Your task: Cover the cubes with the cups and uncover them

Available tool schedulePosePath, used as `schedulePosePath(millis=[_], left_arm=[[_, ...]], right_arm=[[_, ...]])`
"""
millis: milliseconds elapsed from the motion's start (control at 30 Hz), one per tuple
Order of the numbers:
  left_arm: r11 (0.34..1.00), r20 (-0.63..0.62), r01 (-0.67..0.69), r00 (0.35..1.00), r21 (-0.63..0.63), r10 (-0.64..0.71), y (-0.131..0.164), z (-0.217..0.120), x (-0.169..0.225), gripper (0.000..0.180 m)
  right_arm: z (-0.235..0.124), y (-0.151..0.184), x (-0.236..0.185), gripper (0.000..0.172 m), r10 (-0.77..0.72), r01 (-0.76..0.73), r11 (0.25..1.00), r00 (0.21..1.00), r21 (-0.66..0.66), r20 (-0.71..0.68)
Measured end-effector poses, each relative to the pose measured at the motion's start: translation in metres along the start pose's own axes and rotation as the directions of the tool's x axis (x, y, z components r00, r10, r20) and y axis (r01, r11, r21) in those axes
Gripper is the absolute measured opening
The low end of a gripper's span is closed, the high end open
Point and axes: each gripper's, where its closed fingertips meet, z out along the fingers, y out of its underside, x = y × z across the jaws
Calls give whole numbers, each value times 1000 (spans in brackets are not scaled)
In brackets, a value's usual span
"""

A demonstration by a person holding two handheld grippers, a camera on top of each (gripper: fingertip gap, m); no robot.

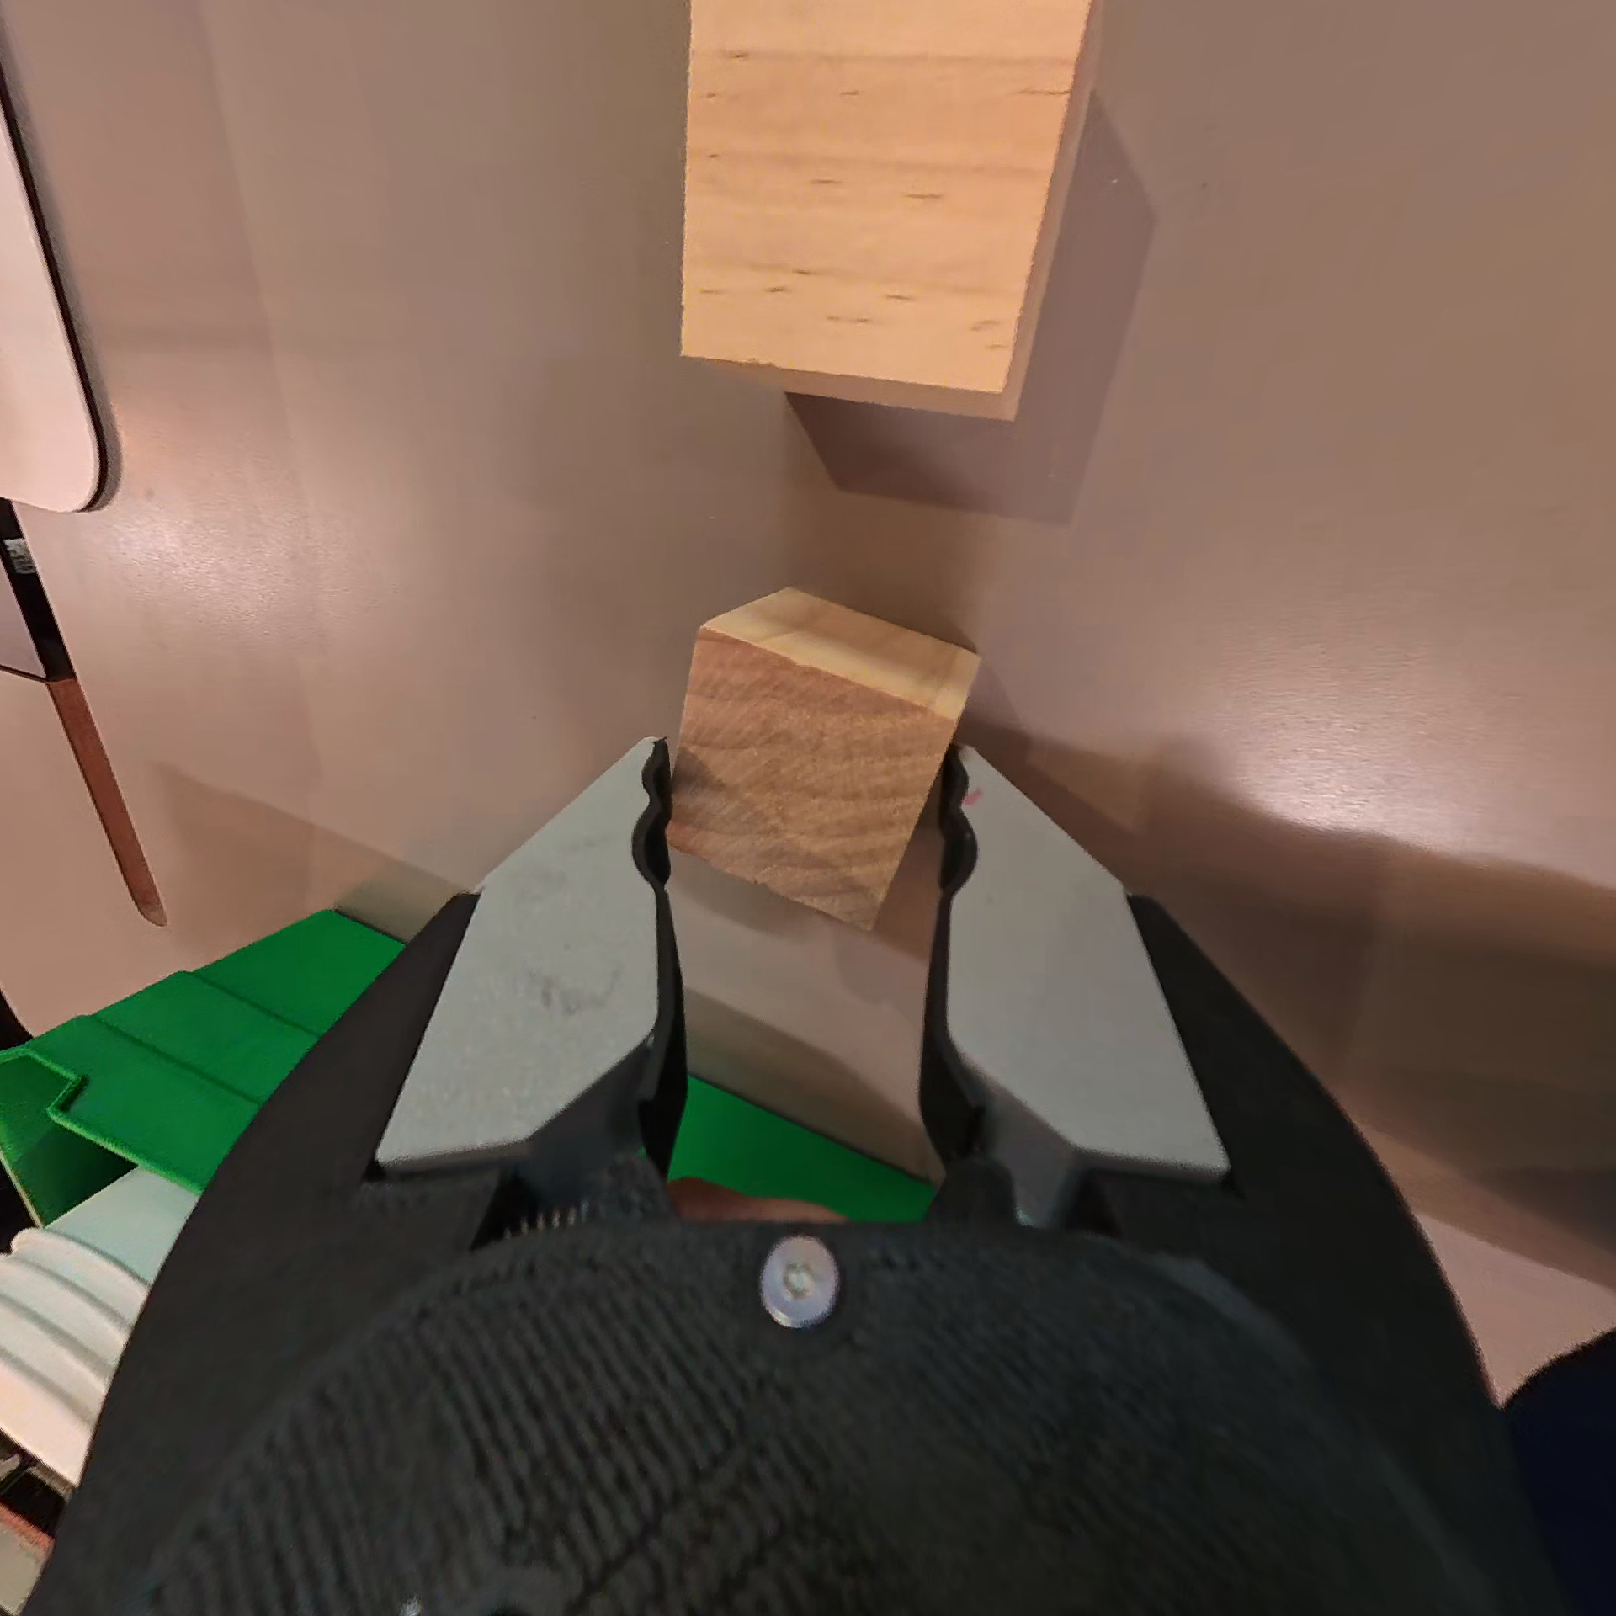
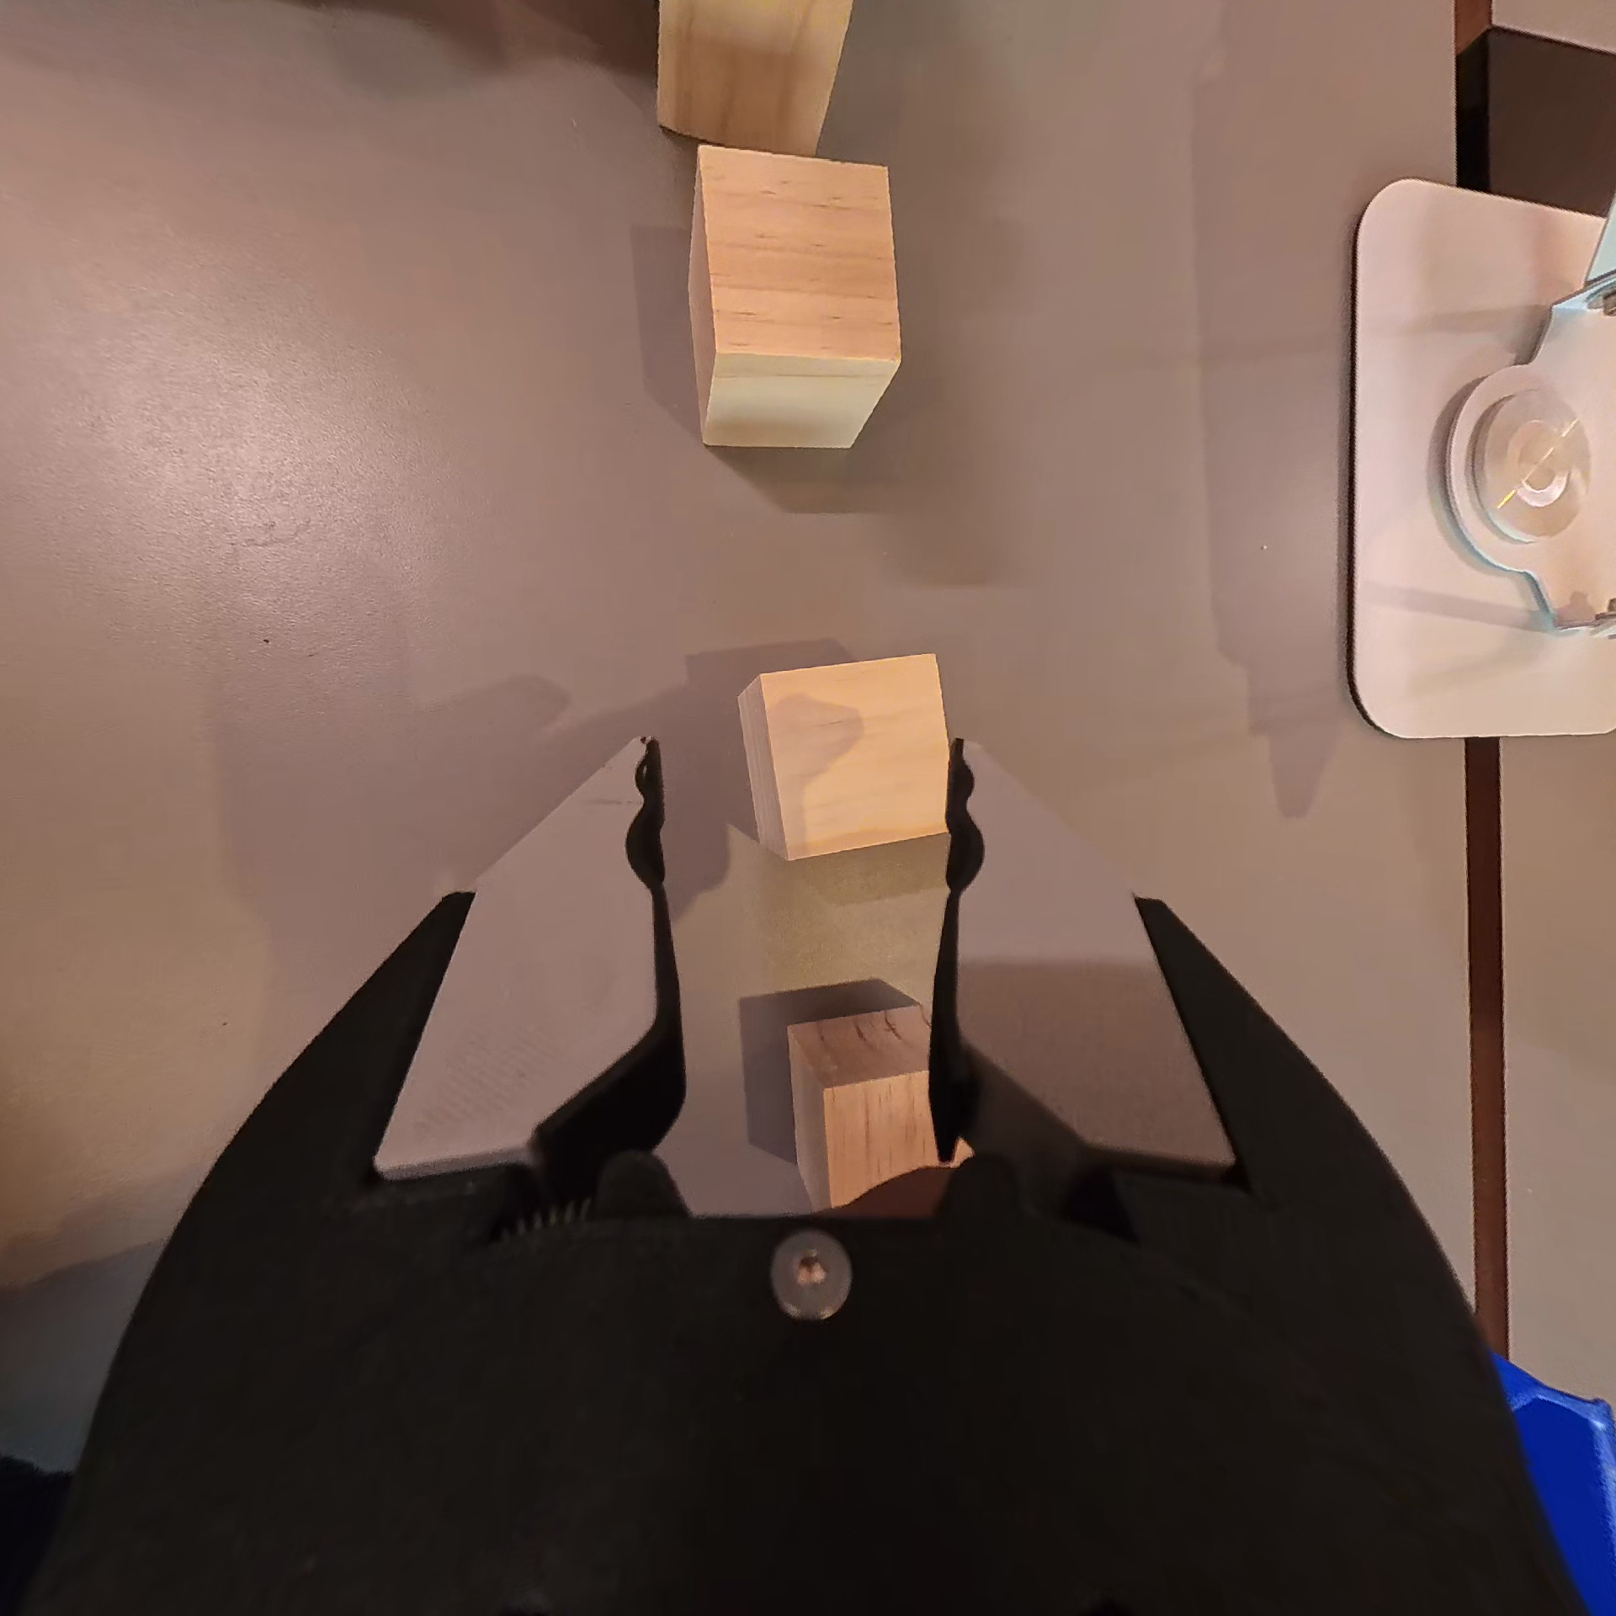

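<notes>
In the left wrist view my left gripper (image 1: 804,813) is shut on a wooden cube (image 1: 813,769). Both pads press on its sides, and it sits tilted a little above the grey table (image 1: 393,525). In the right wrist view my right gripper (image 2: 800,813) is open around another wooden cube (image 2: 844,765) that stands on the table (image 2: 306,525). The right pad (image 2: 962,813) is at the cube's side. The left pad (image 2: 645,813) stands clear of it. No cup is in view.
A larger cube (image 1: 874,192) lies ahead of the left gripper. Two cubes (image 2: 796,289) (image 2: 752,61) lie ahead of the right gripper, and one (image 2: 870,1119) lies under its fingers. A white pad with a metal fitting (image 2: 1487,455) lies to the right. A green part (image 1: 219,1049) lies at lower left.
</notes>
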Motion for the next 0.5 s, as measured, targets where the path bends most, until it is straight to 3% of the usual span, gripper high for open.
schedulePosePath(millis=[367, 500], left_arm=[[998, 22, 35, 999, -57, -34, 2, 2, -3, 61], [995, 36, 30, 999, -94, -26, 2, 3, -3, 61]], right_arm=[[7, 1, 2, 62, -5, 5, 1000, 1000, -28, -21], [20, -16, 2, 61, 11, -11, 1000, 999, -3, -37]])
